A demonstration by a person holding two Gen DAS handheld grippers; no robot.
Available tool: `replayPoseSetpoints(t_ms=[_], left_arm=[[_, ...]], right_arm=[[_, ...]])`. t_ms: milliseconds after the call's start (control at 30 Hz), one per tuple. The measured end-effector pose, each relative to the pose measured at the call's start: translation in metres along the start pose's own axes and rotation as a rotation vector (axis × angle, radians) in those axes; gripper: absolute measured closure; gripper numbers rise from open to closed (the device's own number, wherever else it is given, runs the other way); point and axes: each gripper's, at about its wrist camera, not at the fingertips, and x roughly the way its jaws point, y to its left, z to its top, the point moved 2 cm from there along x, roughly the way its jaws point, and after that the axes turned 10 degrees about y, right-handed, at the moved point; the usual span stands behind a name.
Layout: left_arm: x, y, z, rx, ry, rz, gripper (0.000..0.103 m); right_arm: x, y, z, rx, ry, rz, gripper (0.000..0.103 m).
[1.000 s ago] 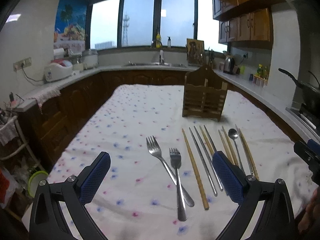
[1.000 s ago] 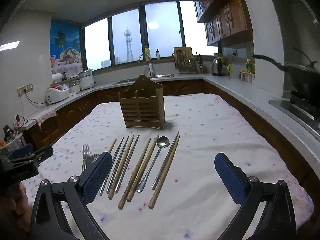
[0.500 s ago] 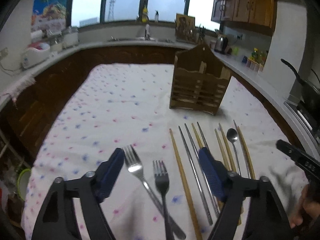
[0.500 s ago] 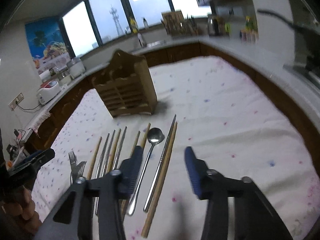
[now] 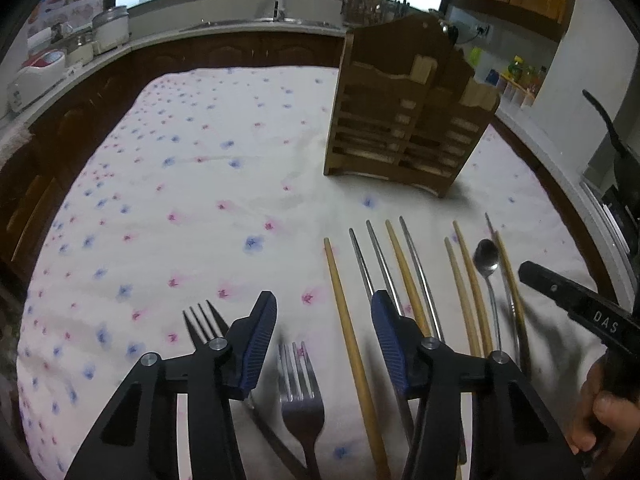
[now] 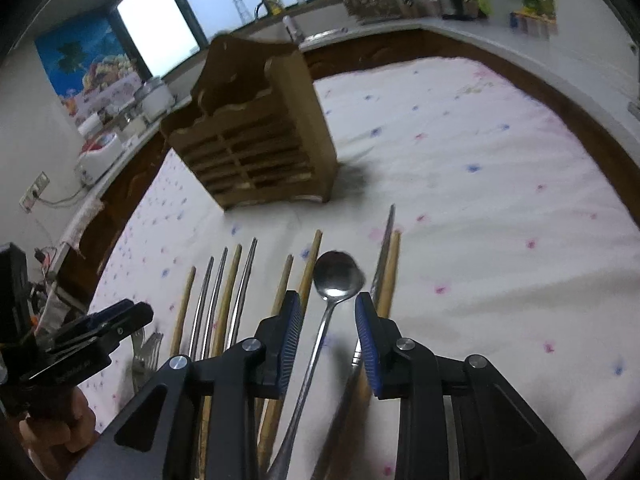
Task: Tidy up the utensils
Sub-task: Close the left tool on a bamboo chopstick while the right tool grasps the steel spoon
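A wooden utensil holder [image 5: 404, 120] stands on the flowered tablecloth [image 5: 192, 184]; it also shows in the right wrist view [image 6: 256, 136]. Two forks [image 5: 300, 392] lie at the left, then several wooden and metal chopsticks [image 5: 400, 276] and a metal spoon [image 6: 334, 292]. My left gripper [image 5: 324, 320] is open, low over the right fork and a wooden chopstick [image 5: 348, 328]. My right gripper [image 6: 328, 320] is partly open, its pads either side of the spoon's neck, not touching it.
Kitchen counters ring the table, with a rice cooker [image 5: 110, 32] at the far left and a pan handle [image 5: 604, 120] at the right. The right gripper's body [image 5: 580, 308] juts in near the spoon. The left gripper's body [image 6: 88, 336] sits beside the forks.
Both grippers have moved forward and down toward the utensils. Both have narrowed their jaws. The right one now straddles the spoon.
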Motion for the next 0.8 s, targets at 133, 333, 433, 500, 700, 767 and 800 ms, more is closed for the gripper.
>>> replayPoseSetpoints(t_ms=[133,333,433,500,700,767,800], left_arm=[[0.010,0.000,0.006,0.009,0.031,0.000,0.060],[0.038,-0.004,0.020,0.023,0.087,-0.001,0.063],[0.052,-0.006,0.026,0.031,0.119,-0.001,0.065],[0.057,-0.011,0.032,0.060,0.118,0.030,0.066],[0.064,-0.027,0.036,0.126,0.127,0.103,0.069],[0.065,-0.030,0.036,0.137,0.128,0.101,0.075],[0.064,-0.029,0.035,0.137,0.130,0.098,0.076]], right_arm=[[0.016,0.001,0.000,-0.009,0.048,-0.011,0.074],[0.026,0.002,0.002,-0.028,0.071,-0.041,0.075],[0.028,0.004,0.005,-0.037,0.082,-0.051,0.075],[0.030,0.006,0.007,-0.049,0.084,-0.060,0.076],[0.033,0.009,0.008,-0.078,0.095,-0.103,0.083],[0.031,0.009,0.007,-0.076,0.107,-0.108,0.088],[0.029,0.007,0.005,-0.063,0.112,-0.104,0.088]])
